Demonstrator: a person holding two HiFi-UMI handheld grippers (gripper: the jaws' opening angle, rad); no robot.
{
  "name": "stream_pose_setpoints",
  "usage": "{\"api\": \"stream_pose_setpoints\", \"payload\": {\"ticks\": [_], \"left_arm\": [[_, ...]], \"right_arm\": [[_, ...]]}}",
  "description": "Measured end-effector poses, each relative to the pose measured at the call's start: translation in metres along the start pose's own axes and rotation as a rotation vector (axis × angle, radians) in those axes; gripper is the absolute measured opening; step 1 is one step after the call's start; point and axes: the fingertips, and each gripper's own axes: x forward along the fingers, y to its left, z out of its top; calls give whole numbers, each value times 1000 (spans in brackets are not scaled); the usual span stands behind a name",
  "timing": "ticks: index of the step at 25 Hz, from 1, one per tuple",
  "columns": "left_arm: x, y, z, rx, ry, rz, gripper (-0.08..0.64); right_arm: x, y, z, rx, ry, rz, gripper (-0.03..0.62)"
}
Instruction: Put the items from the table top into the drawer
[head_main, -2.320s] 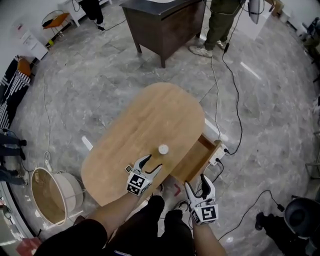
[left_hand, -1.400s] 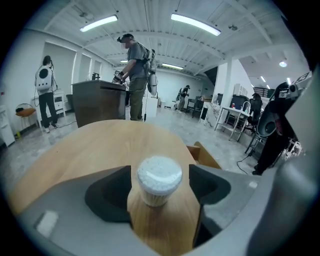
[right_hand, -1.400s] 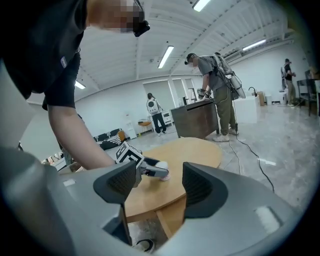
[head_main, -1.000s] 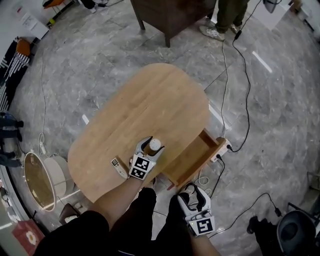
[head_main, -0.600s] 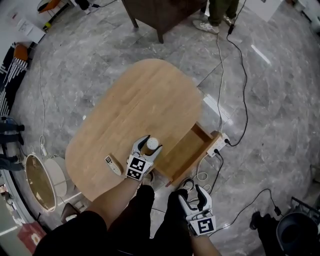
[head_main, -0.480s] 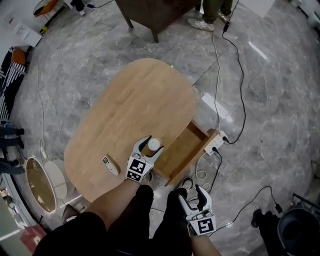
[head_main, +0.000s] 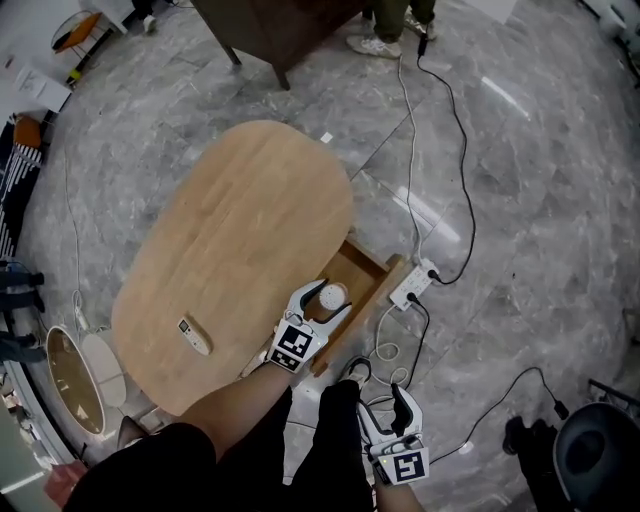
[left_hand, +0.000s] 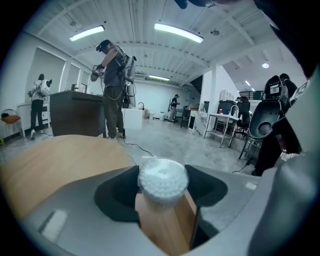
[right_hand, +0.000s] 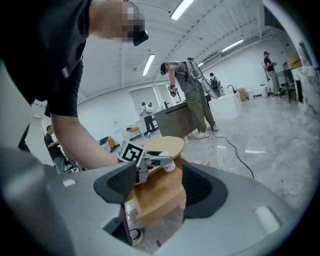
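Observation:
A small white round jar (head_main: 331, 296) hangs over the open wooden drawer (head_main: 352, 268), with my left gripper (head_main: 325, 297) shut on it. In the left gripper view the jar (left_hand: 163, 179) fills the gap between the jaws, and the drawer (left_hand: 165, 232) lies right below. A small white remote-like item (head_main: 193, 336) lies on the oval wooden table (head_main: 230, 230) near its front edge. My right gripper (head_main: 378, 385) is open and holds nothing, low by the person's legs. It faces the drawer (right_hand: 155, 192) and sees the left gripper (right_hand: 150, 160) with the jar (right_hand: 170, 166).
A white power strip (head_main: 412, 285) with cables lies on the grey floor beside the drawer's front. A round basket (head_main: 75, 365) stands left of the table. A dark cabinet (head_main: 270, 25) and a standing person are farther back.
The left gripper has carried the jar to the right, off the table top and over the open drawer. The right gripper has shifted a little lower and stayed open.

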Motion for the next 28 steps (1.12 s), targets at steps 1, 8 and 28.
{"api": "stream_pose_setpoints", "payload": {"ticks": [1,8,28], "left_arm": [[7,-5,-4,5,8,-3,291],[50,-10,-40,42,79,12,291],[91,14,-88,65,133,58,290]], "right_arm": [[-5,-5,-2,3,-1,-9,299],[-32,-35,-20,38,12,-53,299],[34,-43,-20,18,-12,15,293]]}}
